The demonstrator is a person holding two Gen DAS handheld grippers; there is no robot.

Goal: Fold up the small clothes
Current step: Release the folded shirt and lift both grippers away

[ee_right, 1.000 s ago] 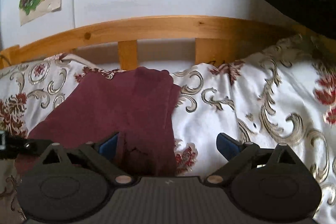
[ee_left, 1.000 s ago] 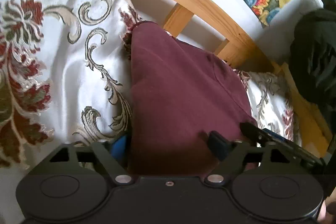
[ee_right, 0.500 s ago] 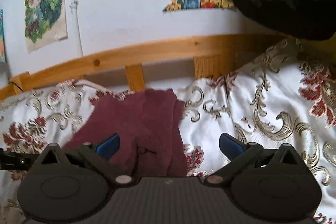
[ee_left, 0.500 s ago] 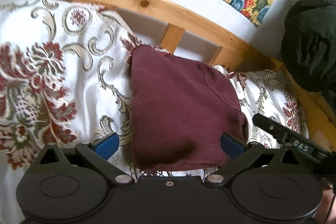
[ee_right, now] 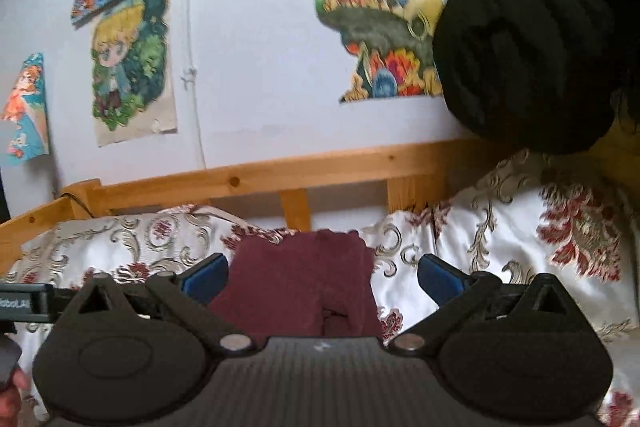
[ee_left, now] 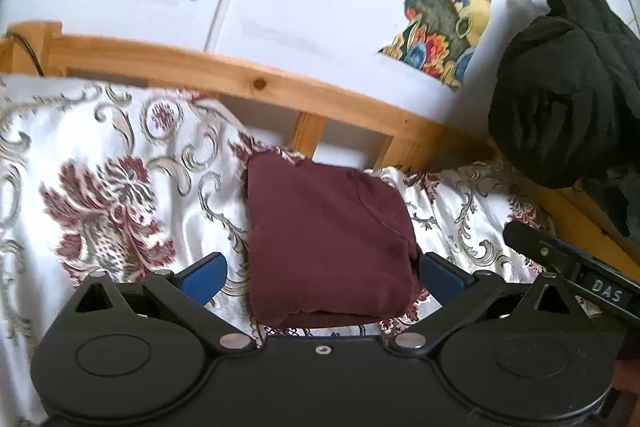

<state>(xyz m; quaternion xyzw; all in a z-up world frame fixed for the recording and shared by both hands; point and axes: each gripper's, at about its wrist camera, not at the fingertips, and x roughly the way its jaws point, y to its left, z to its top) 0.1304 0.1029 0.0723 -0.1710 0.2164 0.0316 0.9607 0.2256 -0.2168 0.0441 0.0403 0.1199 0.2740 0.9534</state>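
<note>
Maroon garment (ee_left: pixel 328 239) lies folded into a compact block on the patterned bedspread (ee_left: pixel 120 187) of the bed, at about 12 o'clock from both claws, just short of the wooden bed rail (ee_left: pixel 240 75). Left claw (ee_left: pixel 322 273) is spread wide, holding nothing (blue fingertips flank the fold). Right claw (ee_right: pixel 322 275) is likewise wide and empty.

Bare bedspread (ee_left: pixel 120 155) lies open on both sides of the folded garment (ee_left: pixel 324 235). A wooden rail (ee_left: pixel 240 75) blocks the far edge; a black coat (ee_left: pixel 568 99) hangs over the right corner.
</note>
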